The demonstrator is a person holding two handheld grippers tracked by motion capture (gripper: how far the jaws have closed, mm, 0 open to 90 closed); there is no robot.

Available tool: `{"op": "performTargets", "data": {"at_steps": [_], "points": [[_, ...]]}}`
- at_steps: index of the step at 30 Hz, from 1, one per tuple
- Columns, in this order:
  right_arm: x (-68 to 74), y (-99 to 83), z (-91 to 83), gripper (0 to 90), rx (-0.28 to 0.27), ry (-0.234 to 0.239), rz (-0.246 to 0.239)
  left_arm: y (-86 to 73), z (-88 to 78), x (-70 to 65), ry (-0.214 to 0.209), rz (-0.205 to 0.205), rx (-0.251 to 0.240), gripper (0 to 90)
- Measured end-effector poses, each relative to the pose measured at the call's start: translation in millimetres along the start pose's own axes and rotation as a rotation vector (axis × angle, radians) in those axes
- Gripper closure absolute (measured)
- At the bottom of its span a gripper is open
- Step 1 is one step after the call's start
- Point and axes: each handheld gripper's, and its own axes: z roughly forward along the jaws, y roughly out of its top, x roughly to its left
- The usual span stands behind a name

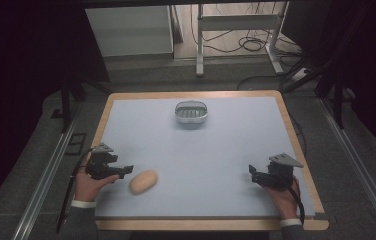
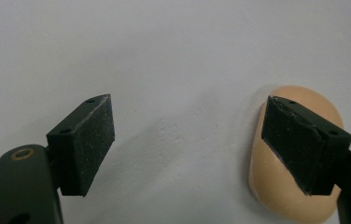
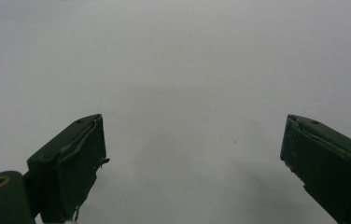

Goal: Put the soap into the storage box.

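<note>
A tan oval object like a bread roll or potato [image 1: 143,181] lies on the pale blue mat near the front left. My left gripper [image 1: 124,171] is just left of it, jaws open, nothing between them. In the left gripper view the tan object [image 2: 285,196] sits behind the right jaw, outside the gap of my left gripper [image 2: 187,140]. A small white basket-like dish [image 1: 191,112] stands at the back centre of the mat. My right gripper [image 1: 252,172] rests near the front right, open over bare mat, and its jaws [image 3: 192,154] hold nothing.
The mat [image 1: 201,155] lies on a wooden-edged table [image 1: 298,150]. Beyond the table are a white metal frame [image 1: 236,30], cables on the floor and dark curtains at both sides. A person's hands and grey sleeves enter from the bottom.
</note>
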Motion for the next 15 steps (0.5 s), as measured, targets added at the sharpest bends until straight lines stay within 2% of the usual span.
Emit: {"op": "performTargets", "data": {"at_steps": [15], "points": [[-4.0, -1.5, -2.3, 9.8, -0.022, -0.011, 0.03, -1.2, -1.7, -5.9, 0.019, 0.011, 0.005, 18.8]]}}
